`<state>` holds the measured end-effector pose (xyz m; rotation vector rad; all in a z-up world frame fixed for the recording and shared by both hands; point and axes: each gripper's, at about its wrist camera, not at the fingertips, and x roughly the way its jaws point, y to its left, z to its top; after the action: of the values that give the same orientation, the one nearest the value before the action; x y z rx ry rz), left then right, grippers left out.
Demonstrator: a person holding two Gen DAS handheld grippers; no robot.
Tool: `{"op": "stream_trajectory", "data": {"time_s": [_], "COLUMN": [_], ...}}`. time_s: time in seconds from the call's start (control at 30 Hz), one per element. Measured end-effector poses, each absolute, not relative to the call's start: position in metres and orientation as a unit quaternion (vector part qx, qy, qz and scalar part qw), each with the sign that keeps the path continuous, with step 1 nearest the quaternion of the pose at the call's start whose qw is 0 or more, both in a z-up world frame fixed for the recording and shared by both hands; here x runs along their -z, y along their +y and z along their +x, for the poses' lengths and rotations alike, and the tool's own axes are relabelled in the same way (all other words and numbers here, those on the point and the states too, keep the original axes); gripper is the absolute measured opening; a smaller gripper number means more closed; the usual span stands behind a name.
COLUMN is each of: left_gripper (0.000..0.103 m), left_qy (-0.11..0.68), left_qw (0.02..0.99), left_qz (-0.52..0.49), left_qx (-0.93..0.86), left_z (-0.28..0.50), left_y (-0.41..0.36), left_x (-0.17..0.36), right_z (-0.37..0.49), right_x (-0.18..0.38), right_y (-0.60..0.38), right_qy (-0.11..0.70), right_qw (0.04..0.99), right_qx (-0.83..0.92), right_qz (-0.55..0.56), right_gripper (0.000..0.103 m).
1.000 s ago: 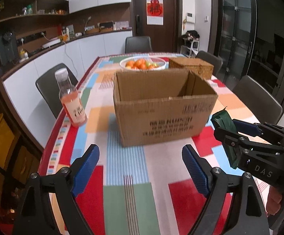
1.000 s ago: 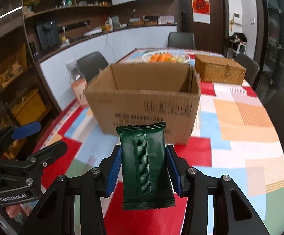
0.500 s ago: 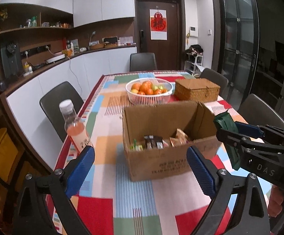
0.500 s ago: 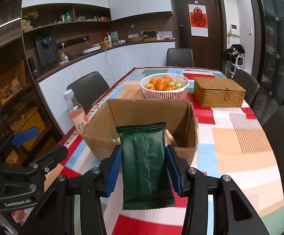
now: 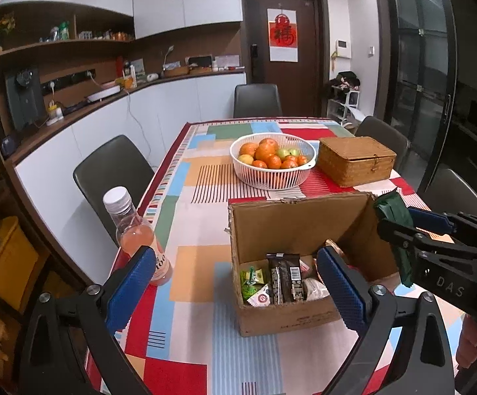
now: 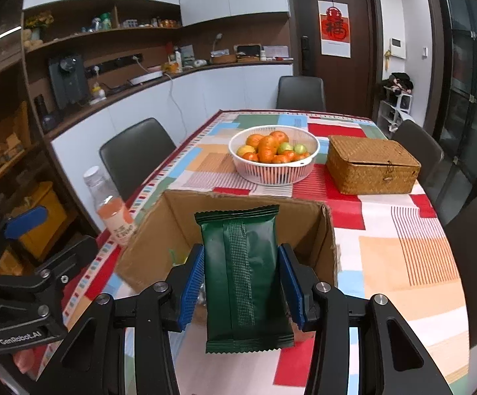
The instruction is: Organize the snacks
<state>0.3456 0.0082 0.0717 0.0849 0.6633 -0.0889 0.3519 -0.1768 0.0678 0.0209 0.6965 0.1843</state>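
- Several wrapped snacks (image 5: 279,281) already lay inside the open cardboard box (image 5: 291,316) on the counter (image 5: 199,355).
- The right hand-held gripper (image 6: 243,291) clamped a dark green snack packet (image 6: 243,276) above the box's near edge, not yet dropped in.
- The left hand-held gripper (image 5: 235,291) hung open and empty.
- A pink drink bottle (image 5: 136,240), fruit basket (image 5: 273,161) and wicker box (image 5: 357,161) stood clear of the path.

**Dining room around a patchwork table**

A long table (image 5: 205,177) under a colourful block-pattern cloth fills the room. Dark chairs (image 5: 113,171) stand along its sides, one at its far end (image 5: 257,100). Beyond that end is a brown door (image 5: 283,49) bearing a red poster (image 5: 283,39). Left of the table run white cabinets (image 5: 139,115) below wooden shelves (image 5: 57,46); right of it, dark glass doors (image 5: 416,65).
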Motion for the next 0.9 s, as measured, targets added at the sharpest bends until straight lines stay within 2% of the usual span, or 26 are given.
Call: {"op": "stream_trajectory", "data": {"time_s": [0.13,0.23,0.3,0.47,0.7,0.77,0.9], "left_gripper": [0.100,0.100,0.100,0.101,0.103,0.103,0.103], "left_qy": [0.330,0.327,0.321,0.298,0.269,0.262,0.255], "left_qw": [0.943,0.944,0.946,0.952,0.960,0.962,0.963], "left_qz": [0.029,0.030,0.038,0.055,0.055,0.057,0.066], "left_qx": [0.038,0.036,0.036,0.040,0.050,0.050,0.055], "left_z": [0.352,0.349,0.345,0.322,0.278,0.263,0.235], "left_y": [0.011,0.011,0.009,0.003,-0.003,-0.003,-0.006], "left_x": [-0.071,-0.072,-0.073,-0.078,-0.090,-0.092,-0.093], "right_z": [0.365,0.366,0.359,0.333,0.285,0.268,0.239], "right_x": [-0.070,-0.073,-0.075,-0.078,-0.088,-0.091,-0.093], "right_y": [-0.177,-0.180,-0.181,-0.184,-0.190,-0.192,-0.194], "right_qy": [0.345,0.340,0.331,0.318,0.293,0.281,0.267], "right_qw": [0.936,0.939,0.942,0.946,0.955,0.959,0.963], "right_qx": [-0.072,-0.056,-0.051,-0.056,-0.050,-0.042,-0.034], "right_qz": [0.006,0.000,-0.004,-0.007,-0.014,-0.017,-0.016], "right_gripper": [0.046,0.056,0.058,0.059,0.070,0.077,0.079]}}
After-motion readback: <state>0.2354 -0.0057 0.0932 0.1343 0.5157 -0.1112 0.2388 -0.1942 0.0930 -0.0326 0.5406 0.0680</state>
